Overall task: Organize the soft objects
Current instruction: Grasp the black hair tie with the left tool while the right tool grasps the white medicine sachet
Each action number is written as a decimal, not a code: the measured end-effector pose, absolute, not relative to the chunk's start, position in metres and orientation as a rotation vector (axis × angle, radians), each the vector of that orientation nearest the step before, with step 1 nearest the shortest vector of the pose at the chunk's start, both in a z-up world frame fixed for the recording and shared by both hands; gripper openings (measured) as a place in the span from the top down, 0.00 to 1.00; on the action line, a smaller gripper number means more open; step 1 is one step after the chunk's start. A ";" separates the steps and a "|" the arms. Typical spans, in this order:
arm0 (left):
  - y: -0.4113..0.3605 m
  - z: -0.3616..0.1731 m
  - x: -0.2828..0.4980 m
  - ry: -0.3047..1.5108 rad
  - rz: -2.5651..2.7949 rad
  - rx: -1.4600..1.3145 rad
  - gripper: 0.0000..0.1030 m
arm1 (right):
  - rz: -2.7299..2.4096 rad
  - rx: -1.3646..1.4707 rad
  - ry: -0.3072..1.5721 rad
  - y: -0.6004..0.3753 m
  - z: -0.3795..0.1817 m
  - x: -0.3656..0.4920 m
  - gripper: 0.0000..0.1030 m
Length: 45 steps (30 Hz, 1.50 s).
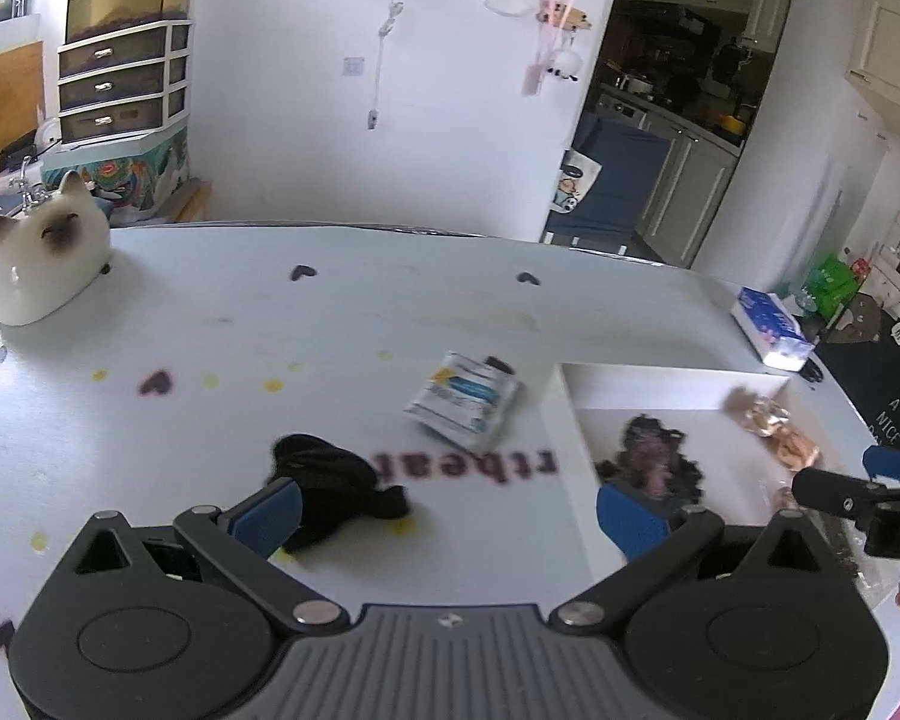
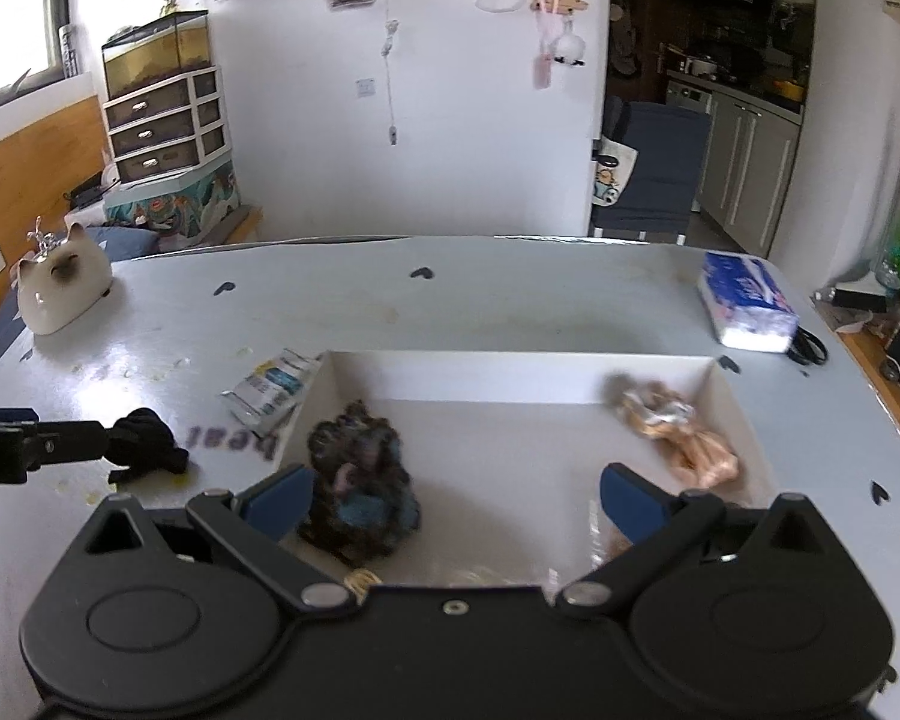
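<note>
A black soft cloth bundle [image 1: 336, 483] lies on the white table, just ahead of my left gripper's left finger; it also shows in the right wrist view [image 2: 147, 441]. My left gripper [image 1: 450, 516] is open and empty above the table. A white box [image 2: 510, 378] holds a dark fuzzy scrunchie [image 2: 360, 480] and a tan scrunchie [image 2: 678, 432]. My right gripper [image 2: 456, 504] is open and empty over the box, with the dark scrunchie by its left finger. A small tissue packet [image 1: 465, 405] lies on the table left of the box.
A ceramic cat figure [image 1: 42, 255] stands at the table's far left. A blue tissue pack [image 2: 744, 300] lies at the far right, next to a black hair tie [image 2: 807, 345]. The table's far edge borders a white wall.
</note>
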<state>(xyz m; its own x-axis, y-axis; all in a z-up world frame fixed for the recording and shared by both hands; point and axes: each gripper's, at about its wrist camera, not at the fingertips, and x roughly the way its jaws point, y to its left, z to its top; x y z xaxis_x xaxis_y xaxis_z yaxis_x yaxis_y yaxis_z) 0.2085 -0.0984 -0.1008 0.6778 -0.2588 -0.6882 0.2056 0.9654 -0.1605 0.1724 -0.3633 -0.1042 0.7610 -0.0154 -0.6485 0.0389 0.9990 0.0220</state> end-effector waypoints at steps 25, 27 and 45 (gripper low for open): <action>-0.080 -0.167 0.279 0.851 -0.109 -0.099 0.05 | -0.002 -0.128 0.703 -0.306 -0.103 0.295 0.00; -0.084 -0.171 0.283 0.861 -0.088 -0.093 0.13 | -0.001 -0.139 0.707 -0.307 -0.104 0.307 0.00; -0.077 -0.179 0.286 0.886 -0.090 -0.088 0.64 | 0.249 -0.292 0.810 -0.282 -0.134 0.370 0.00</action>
